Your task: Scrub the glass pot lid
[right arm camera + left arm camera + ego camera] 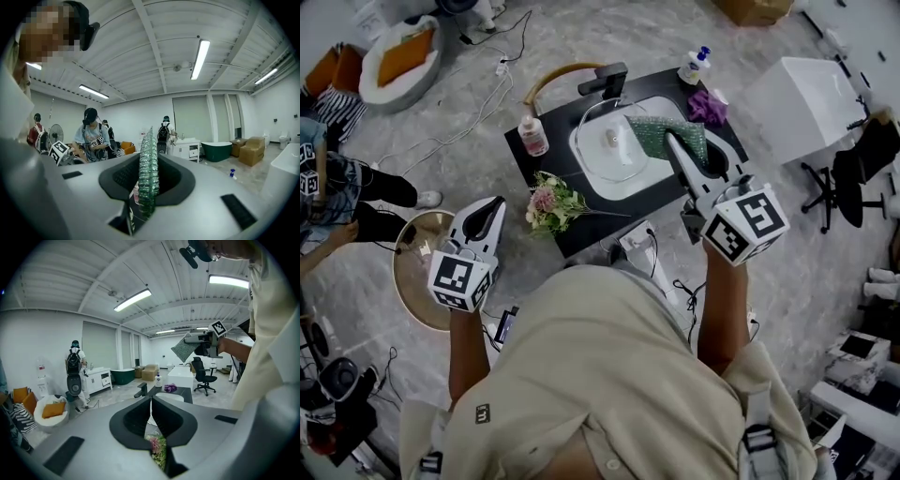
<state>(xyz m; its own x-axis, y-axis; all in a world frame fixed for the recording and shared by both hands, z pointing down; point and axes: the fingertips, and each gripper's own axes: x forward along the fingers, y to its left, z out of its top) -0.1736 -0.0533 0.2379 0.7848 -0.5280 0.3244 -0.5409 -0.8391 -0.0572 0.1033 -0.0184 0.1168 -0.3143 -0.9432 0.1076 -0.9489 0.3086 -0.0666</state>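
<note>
The glass pot lid (610, 142) lies in the white basin (649, 183) of a black counter, knob up. Just right of the lid and above the basin, my right gripper (673, 142) is shut on a green scrub pad (667, 134). In the right gripper view the pad (148, 171) stands edge-on between the jaws. My left gripper (494, 206) hangs off the counter's front left, shut and empty; its closed jaws (150, 414) show no gap. The left gripper view also catches the right gripper raised with the pad (184, 347).
On the counter are a black faucet (606, 81), a soap bottle (532, 135), a flower bunch (551, 202), a purple cloth (707, 106) and a spray bottle (694, 67). A white tub (809, 95) and an office chair (855, 167) stand at right. A round bowl (418, 272) sits under my left gripper. People stand at left.
</note>
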